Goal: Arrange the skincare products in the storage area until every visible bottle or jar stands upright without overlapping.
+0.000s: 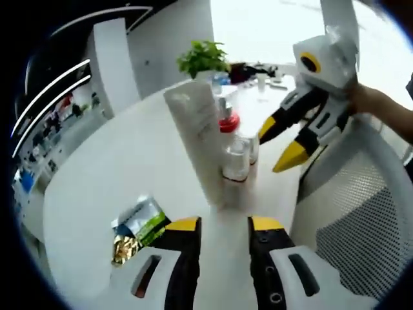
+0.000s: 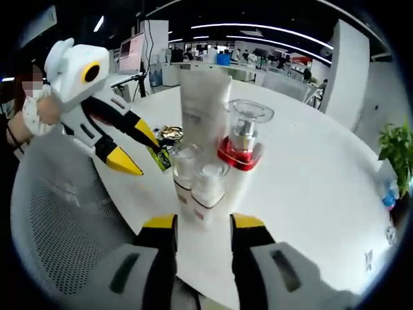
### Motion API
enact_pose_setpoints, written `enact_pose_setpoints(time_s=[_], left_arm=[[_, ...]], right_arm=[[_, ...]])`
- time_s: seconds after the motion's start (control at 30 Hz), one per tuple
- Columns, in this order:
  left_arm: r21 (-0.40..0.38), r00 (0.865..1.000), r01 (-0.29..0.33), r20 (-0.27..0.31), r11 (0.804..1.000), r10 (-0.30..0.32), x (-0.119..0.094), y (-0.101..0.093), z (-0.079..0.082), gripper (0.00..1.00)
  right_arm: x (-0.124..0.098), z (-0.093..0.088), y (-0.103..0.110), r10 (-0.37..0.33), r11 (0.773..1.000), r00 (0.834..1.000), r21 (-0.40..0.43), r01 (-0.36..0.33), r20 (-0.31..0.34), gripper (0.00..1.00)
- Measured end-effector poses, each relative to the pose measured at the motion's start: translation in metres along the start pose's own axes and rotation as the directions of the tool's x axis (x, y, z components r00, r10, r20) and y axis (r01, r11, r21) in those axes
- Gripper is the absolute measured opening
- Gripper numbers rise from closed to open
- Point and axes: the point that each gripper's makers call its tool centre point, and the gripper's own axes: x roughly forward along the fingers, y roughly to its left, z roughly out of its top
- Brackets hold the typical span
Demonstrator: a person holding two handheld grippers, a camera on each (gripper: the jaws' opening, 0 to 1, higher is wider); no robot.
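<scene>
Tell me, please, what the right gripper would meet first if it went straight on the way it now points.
Most likely the two small clear-capped bottles standing just beyond the open right gripper, in line with the gap between its jaws. The tall white tube and the red-collared bottle stand behind them. Depth is hard to judge in this fisheye view.

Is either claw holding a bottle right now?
No: the left claw and right claw both stand open and empty short of the white tube.

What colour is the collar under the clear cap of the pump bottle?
Red. The pump bottle shows it best in the right gripper view.
</scene>
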Motion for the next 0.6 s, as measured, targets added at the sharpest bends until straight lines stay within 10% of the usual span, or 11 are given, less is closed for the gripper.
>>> enact_pose_setpoints(time_s=[0.6], left_arm=[[-0.239,0.972,-0.175,0.115,0.955,0.207,-0.106,0.020,-0.013,0.63]], right_arm=[[-0.034,0.036,0.007,-0.061,0.996,0.984,0.069,0.050,0.166,0.82]])
